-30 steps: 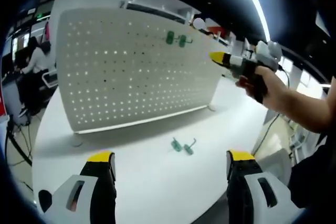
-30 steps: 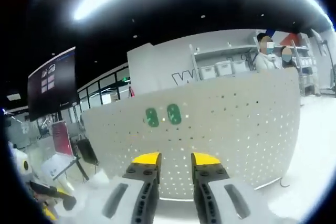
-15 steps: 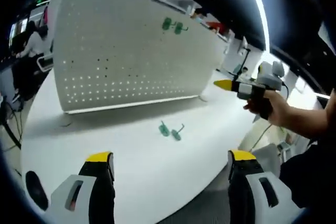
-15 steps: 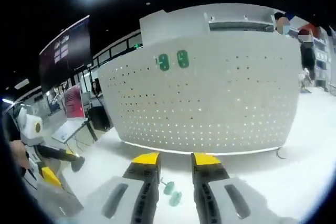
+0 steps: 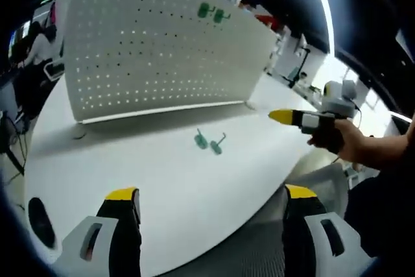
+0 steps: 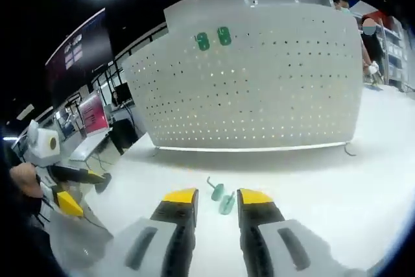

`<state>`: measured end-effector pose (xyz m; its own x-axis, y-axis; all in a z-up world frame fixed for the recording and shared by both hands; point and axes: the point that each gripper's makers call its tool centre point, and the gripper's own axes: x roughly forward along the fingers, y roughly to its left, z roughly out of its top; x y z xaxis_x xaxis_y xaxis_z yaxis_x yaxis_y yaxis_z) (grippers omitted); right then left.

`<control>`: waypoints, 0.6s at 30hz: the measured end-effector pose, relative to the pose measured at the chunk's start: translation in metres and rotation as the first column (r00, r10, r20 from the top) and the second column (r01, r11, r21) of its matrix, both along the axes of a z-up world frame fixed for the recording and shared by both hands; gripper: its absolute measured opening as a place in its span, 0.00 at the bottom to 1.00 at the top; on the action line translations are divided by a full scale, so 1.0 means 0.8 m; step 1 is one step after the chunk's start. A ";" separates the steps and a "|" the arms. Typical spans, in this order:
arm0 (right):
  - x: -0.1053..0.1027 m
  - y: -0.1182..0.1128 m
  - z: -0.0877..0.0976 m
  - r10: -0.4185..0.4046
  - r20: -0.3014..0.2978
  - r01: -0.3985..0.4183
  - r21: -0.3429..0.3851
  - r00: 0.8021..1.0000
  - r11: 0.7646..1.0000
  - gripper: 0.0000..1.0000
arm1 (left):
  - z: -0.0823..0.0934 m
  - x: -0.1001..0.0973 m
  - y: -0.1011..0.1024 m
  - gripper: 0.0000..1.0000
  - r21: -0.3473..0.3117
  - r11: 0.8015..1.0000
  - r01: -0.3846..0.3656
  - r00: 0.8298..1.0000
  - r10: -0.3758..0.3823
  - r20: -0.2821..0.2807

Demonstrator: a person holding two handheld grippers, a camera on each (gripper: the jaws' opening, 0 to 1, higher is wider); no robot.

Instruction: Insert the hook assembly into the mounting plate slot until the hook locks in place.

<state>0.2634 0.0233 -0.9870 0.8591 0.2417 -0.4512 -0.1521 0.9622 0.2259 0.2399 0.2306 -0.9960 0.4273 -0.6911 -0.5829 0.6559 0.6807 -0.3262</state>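
A white perforated mounting plate (image 5: 149, 50) (image 6: 259, 82) stands upright on the white table (image 5: 162, 192). A pair of green hook pieces (image 5: 211, 12) (image 6: 213, 38) sits high on it. A loose green hook assembly (image 5: 209, 142) (image 6: 222, 198) lies on the table in front of the plate. My left gripper (image 5: 211, 196) is wide open and empty, well short of the loose hook. My right gripper (image 6: 217, 197) (image 5: 292, 118), held by a hand, hovers just short of the loose hook with its jaws close together and nothing between them.
The table's rounded front edge runs below my left jaws, with floor beyond. The left gripper (image 6: 74, 192) and the hand holding it show at the left of the right gripper view. Desks, screens and people stand behind the plate.
Both views have tipped down from the plate toward the table. The right gripper has dropped from plate height to just above the table, near the loose hook. Jaw gaps are unchanged.
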 end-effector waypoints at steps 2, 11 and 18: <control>-0.008 0.005 -0.010 0.018 -0.033 -0.017 0.008 0.999 1.000 0.23 | -0.001 -0.002 0.001 0.93 0.008 1.000 0.001 1.000 -0.001 0.004; -0.030 0.020 -0.046 0.083 -0.143 -0.079 0.031 0.986 0.996 0.29 | -0.008 -0.009 0.002 0.93 0.034 0.999 0.010 1.000 -0.010 0.000; -0.048 0.035 -0.072 0.151 -0.235 -0.142 0.058 0.960 0.988 0.32 | -0.019 -0.017 0.012 0.95 0.052 0.999 0.000 1.000 0.001 -0.023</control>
